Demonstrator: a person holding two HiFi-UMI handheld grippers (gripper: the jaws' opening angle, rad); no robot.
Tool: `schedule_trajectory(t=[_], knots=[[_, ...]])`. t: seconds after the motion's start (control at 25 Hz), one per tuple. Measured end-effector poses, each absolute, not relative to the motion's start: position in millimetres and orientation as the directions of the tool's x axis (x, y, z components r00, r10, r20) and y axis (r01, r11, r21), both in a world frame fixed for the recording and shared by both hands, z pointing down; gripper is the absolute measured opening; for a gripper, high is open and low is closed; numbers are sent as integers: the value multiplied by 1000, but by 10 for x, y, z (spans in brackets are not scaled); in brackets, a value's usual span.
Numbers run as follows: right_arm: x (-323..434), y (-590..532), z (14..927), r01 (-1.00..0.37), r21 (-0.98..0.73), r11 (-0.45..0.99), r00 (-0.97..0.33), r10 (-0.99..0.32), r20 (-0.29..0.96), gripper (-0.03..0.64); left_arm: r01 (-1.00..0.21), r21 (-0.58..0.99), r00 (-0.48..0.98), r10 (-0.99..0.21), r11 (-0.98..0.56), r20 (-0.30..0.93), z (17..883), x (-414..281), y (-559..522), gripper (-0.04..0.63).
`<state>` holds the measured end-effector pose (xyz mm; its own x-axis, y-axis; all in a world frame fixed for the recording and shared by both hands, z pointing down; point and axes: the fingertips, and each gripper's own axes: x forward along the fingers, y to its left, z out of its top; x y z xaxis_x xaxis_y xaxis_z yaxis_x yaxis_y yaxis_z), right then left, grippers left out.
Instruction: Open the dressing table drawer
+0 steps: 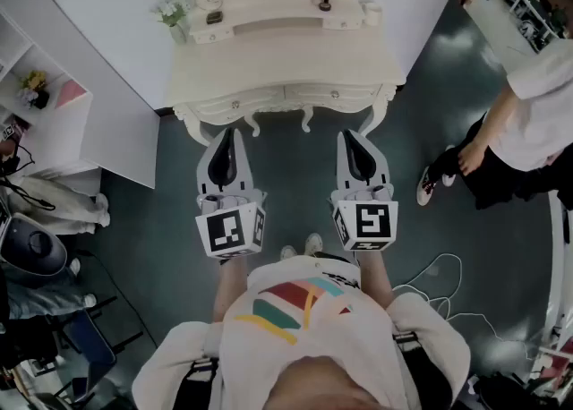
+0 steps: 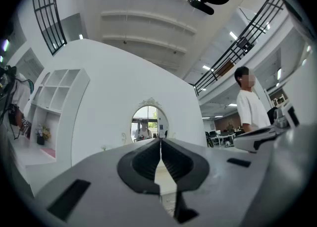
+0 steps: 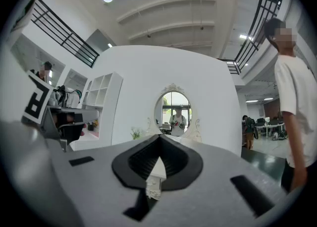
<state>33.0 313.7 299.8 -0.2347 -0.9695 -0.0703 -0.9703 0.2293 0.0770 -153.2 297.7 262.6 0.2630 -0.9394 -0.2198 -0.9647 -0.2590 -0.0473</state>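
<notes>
Nothing is done yet: the 2 drawers, left drawer (image 1: 235, 104) and right drawer (image 1: 336, 93), sit shut in the desk's (image 1: 286, 59) front edge. The left hand-held gripper (image 1: 226, 135) and right hand-held gripper (image 1: 351, 137) hover just short of it, jaws closed, empty. Reaching, gripping a knob and pulling are all left.

The cream dressing table (image 1: 286, 64) stands on the dark floor (image 1: 286, 175) against the far wall. At its far left corner is a small pot of flowers (image 1: 170, 12). On the raised back ledge sit a small dark object (image 1: 215, 17) to the left and another (image 1: 324, 1) to the right. A thin white cable (image 1: 458, 265) lies on the floor, near right.
</notes>
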Motion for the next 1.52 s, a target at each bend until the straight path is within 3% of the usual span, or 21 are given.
schedule_trajectory(t=[0.8,1.52], knots=[[460,2970,3067,-953,69,296,-300,-952,-59,0,-964,-42,268,-950,-264,-163,2708,-1216,2726,11],[942,2753,3049,-949,16,316,-316,-941,-119,0,-967,-48,255,-933,-251,-254,2688,-966,2372,11]])
